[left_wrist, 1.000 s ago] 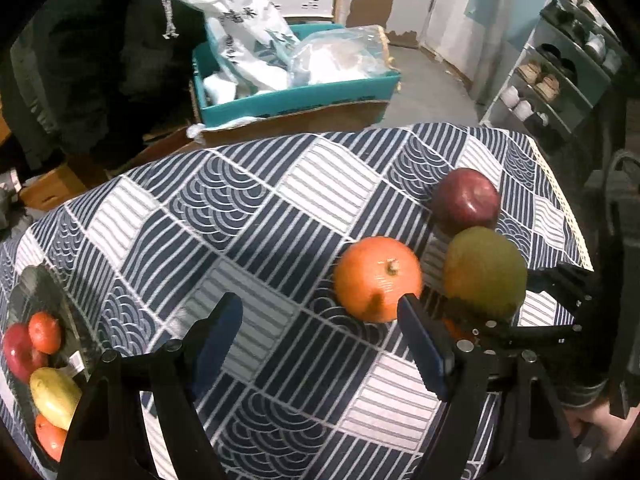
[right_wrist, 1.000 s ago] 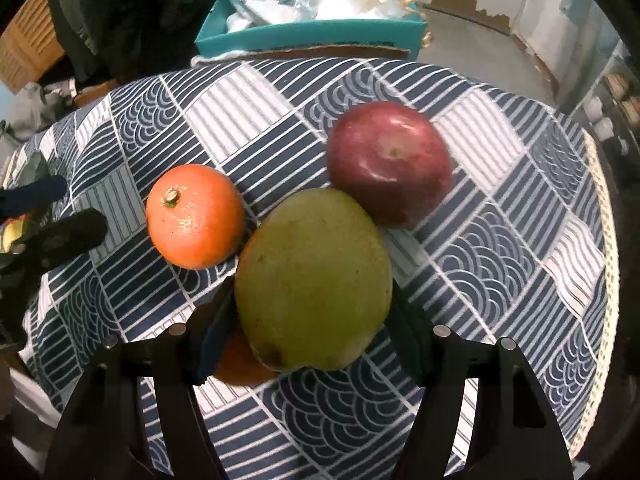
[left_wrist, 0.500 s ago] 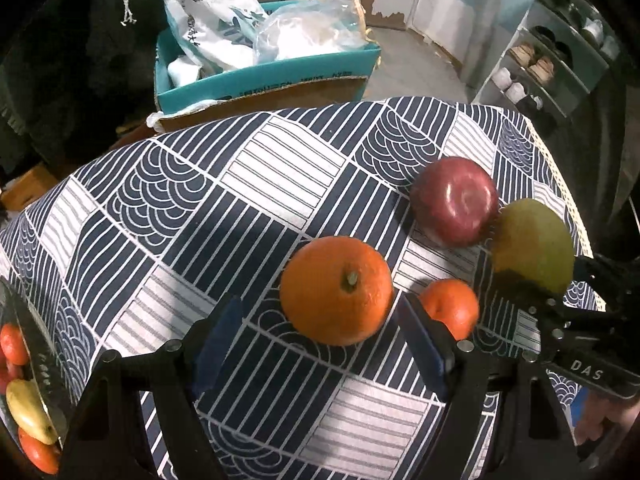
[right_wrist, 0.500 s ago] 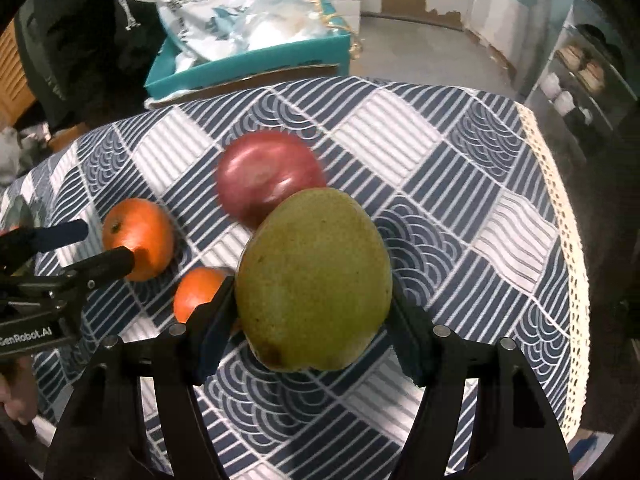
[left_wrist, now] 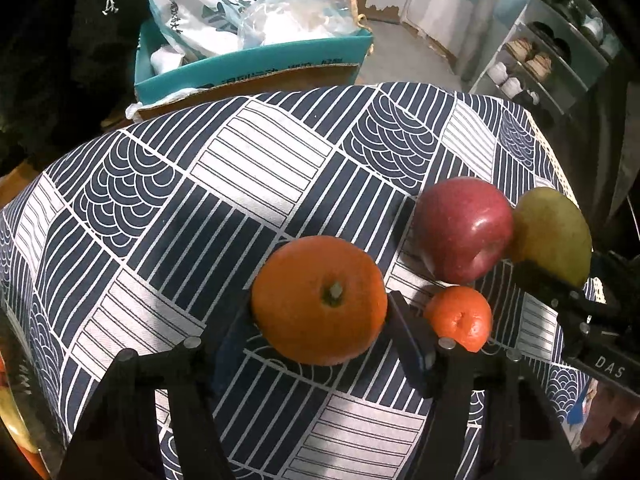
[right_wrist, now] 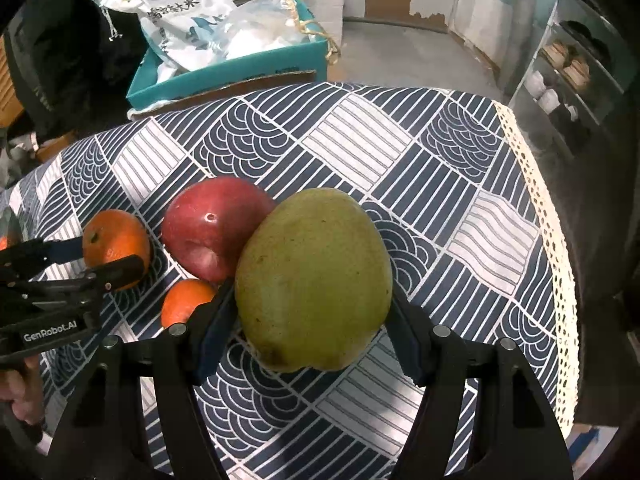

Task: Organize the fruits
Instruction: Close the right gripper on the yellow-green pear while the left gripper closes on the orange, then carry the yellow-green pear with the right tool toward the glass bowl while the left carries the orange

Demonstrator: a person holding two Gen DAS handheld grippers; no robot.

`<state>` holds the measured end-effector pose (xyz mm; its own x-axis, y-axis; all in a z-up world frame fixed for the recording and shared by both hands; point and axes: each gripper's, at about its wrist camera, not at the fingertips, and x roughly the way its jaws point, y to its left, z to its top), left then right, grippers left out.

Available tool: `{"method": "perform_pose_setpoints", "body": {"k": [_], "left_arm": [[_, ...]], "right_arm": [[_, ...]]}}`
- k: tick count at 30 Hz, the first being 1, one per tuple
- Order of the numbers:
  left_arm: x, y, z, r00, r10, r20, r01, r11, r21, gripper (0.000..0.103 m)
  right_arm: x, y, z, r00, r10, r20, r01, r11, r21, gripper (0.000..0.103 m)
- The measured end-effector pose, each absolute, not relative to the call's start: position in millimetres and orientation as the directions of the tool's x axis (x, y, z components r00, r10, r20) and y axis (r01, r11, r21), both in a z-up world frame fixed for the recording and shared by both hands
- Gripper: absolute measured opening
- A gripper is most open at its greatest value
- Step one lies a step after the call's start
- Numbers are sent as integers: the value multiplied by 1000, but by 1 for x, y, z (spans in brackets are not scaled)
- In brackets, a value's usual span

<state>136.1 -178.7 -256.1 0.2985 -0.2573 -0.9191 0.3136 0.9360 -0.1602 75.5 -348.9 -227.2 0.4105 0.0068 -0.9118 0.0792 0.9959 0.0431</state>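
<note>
Two grippers loaded — orange (left_wrist: 318,300), mango (right_wrist: 314,278); tablecloth (right_wrist: 460,208) right edge near.

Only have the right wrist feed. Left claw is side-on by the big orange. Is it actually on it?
Observer: The left wrist view shows the left claw straddling the large orange. Its jaws have just been closing, and both pads look pressed to the orange's sides.
Operator: Small orange in the way?
Observer: It sits just outside the finger on the right of that picture, so close I can't tell if they touch.
Operator: Any dish in sight?
Observer: A dark dish with fruit on it shows at that view's left edge, mostly cut off.
</note>
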Motion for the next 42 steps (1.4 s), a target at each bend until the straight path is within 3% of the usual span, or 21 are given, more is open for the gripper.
{"method": "perform_pose_setpoints", "body": {"k": [42], "left_arm": [[83,-121,-125,560,-207,-803,239,968,-83,66]], "right_arm": [[57,-307,-120,622,14,-783,-20,1000,2,70]]}}
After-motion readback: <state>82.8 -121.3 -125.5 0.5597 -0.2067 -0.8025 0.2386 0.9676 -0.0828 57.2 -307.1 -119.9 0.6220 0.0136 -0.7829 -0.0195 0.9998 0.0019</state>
